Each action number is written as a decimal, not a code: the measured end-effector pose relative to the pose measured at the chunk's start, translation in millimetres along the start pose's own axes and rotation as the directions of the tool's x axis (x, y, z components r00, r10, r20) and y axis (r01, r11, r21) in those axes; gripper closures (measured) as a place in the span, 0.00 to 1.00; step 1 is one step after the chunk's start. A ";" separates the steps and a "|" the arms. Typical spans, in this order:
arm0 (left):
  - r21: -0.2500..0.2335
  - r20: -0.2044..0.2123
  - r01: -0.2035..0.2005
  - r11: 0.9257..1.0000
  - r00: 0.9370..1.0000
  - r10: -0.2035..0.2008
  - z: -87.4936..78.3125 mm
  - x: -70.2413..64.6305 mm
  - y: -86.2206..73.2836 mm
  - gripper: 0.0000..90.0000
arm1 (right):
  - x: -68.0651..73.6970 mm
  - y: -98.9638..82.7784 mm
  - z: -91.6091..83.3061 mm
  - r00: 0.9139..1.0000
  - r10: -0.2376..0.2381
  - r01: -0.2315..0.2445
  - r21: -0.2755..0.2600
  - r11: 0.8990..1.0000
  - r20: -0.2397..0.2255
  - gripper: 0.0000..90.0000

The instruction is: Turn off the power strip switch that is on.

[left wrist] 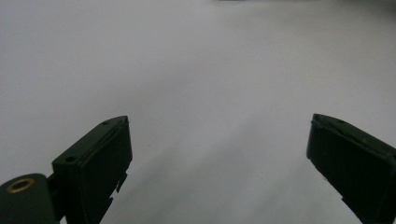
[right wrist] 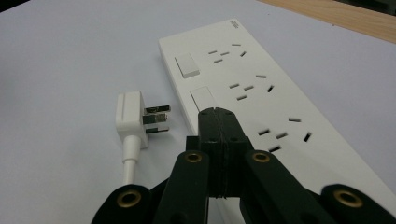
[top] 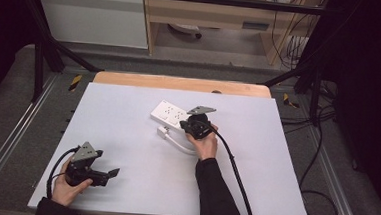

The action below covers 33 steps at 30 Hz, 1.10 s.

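A white power strip with several socket groups and rocker switches lies flat at the table's middle. Its white plug rests on the table just left of it, prongs toward the strip, cord curling back. My right gripper is shut, jaws pressed together with nothing between them, tips over the strip's second switch; contact cannot be told. My left gripper sits low at the near left of the table, jaws wide open over bare white surface.
The white table top has a wooden strip along its far edge. Black frame bars and loose cables flank the table. A wooden cabinet stands beyond.
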<state>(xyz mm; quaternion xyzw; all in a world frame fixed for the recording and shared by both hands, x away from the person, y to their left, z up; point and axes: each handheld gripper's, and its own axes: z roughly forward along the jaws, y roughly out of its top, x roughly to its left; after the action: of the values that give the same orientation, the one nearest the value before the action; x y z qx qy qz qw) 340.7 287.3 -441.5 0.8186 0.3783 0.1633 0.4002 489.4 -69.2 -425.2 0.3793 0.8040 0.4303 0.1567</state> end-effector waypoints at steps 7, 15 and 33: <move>-0.001 0.000 0.002 1.000 1.000 -0.002 -0.3 0.5 -0.4 0.07 | 2.5 0.0 6.5 1.000 -0.004 0.004 0.010 1.000 0.008 1.00; -0.001 0.000 0.000 1.000 1.000 0.000 -0.5 0.0 -0.3 0.07 | -2.3 -1.7 8.5 1.000 0.004 -0.005 0.018 1.000 0.019 1.00; -0.005 -0.001 -0.004 1.000 1.000 0.004 -1.2 -0.6 0.2 0.07 | -2.3 -5.0 12.8 1.000 0.008 -0.008 0.023 1.000 0.018 1.00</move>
<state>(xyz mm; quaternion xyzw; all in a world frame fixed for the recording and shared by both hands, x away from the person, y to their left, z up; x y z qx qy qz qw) 339.7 287.3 -440.5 0.8183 0.3765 0.1652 0.4016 496.0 -65.3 -436.8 0.3882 0.8058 0.4184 0.1577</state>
